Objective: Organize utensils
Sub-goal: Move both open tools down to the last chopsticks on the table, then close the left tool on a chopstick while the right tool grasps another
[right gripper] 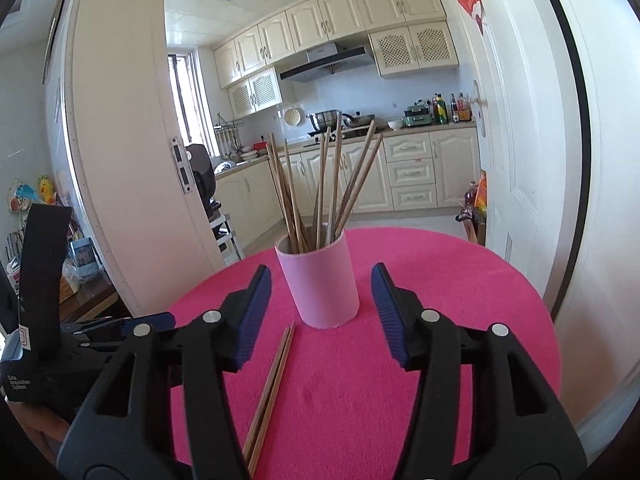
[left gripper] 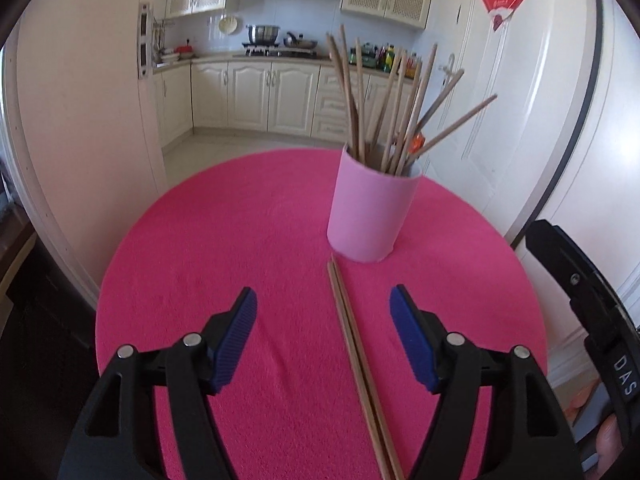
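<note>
Black clamp-style grippers — ribbed blue fingers (left gripper: 412,340), silver rivets

1 pink cup (left gripper: 370,212) on the table, roughly 12 chopsticks (left gripper: 384,120) standing in it, exact count unclear; 2 loose chopsticks (left gripper: 352,340) lying flat; 2 grippers visible.

Bright, sharp daylight views, strong fisheye bending, dark vignetted corners

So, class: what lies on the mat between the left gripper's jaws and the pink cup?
In the left wrist view, a pair of wooden chopsticks lies on the pink mat, running from between the open left gripper toward the pink cup, stopping just short.
</note>
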Demonstrator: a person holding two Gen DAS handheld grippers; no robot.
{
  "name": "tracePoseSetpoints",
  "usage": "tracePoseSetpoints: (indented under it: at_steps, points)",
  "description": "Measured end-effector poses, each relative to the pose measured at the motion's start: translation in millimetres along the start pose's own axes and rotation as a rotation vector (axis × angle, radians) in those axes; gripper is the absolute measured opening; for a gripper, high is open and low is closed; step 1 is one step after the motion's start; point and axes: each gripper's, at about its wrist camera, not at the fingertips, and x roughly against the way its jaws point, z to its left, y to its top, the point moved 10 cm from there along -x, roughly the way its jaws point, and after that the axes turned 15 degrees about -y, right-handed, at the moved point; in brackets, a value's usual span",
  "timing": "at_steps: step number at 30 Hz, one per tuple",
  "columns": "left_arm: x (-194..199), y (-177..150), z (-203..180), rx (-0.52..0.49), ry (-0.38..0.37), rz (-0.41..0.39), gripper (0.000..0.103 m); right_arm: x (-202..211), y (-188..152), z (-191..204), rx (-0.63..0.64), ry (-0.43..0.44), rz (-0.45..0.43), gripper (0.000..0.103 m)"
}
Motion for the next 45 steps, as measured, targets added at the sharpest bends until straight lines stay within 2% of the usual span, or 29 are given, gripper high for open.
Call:
tracePoseSetpoints:
  at_steps: [5, 10, 15, 25, 32, 35, 37, 38, 40, 42, 45]
  points:
    - [-19.1, -30.1, 9.5, 0.055, -0.001, 0.131, 0.068, -9.6, -20.5, -2.1, 0.016, -0.010, 0.077, 0.055]
    - [-36.0, -45.5, 10.4, 0.071, 0.033, 0.252, 0.068, -20.4, -38.8, -3.7, 0.030, -0.013, 0.164, 0.056]
    - [-53.2, -58.7, 11.8, 0.076, 0.058, 0.333, 0.068, -24.6, -47.1, -6.0, 0.035, -0.006, 0.210, 0.056]
    - [-67.4, -55.6, 13.3, 0.058, 0.100, 0.349, 0.068, -33.1, -47.2, -10.4, 0.036, -0.004, 0.244, 0.057]
    - [-65.6, -51.4, 19.6, 0.047, 0.093, 0.350, 0.067, -42.6, -52.5, -8.0, 0.065, -0.013, 0.295, 0.058]
    - [-62.7, -51.9, 12.8, 0.023, 0.070, 0.350, 0.053, -49.5, -58.1, -4.6, 0.078, -0.019, 0.336, 0.058]
    - [-62.8, -51.7, 7.8, 0.028, 0.040, 0.354, 0.037, -53.1, -62.0, 0.1, 0.102, -0.019, 0.367, 0.058]
    - [-62.1, -51.6, 7.4, 0.034, 0.029, 0.355, 0.034, -55.0, -64.1, 2.0, 0.109, -0.016, 0.383, 0.058]
    - [-60.6, -51.4, 6.4, 0.044, 0.012, 0.355, 0.028, -59.3, -67.7, 5.1, 0.112, -0.011, 0.423, 0.058]
    - [-61.9, -51.9, 5.5, 0.059, 0.016, 0.363, 0.028, -62.4, -70.3, 8.3, 0.115, -0.006, 0.450, 0.058]
    - [-66.7, -52.8, -2.1, -0.008, 0.068, 0.380, 0.028, -64.5, -72.5, 11.6, 0.113, -0.002, 0.476, 0.058]
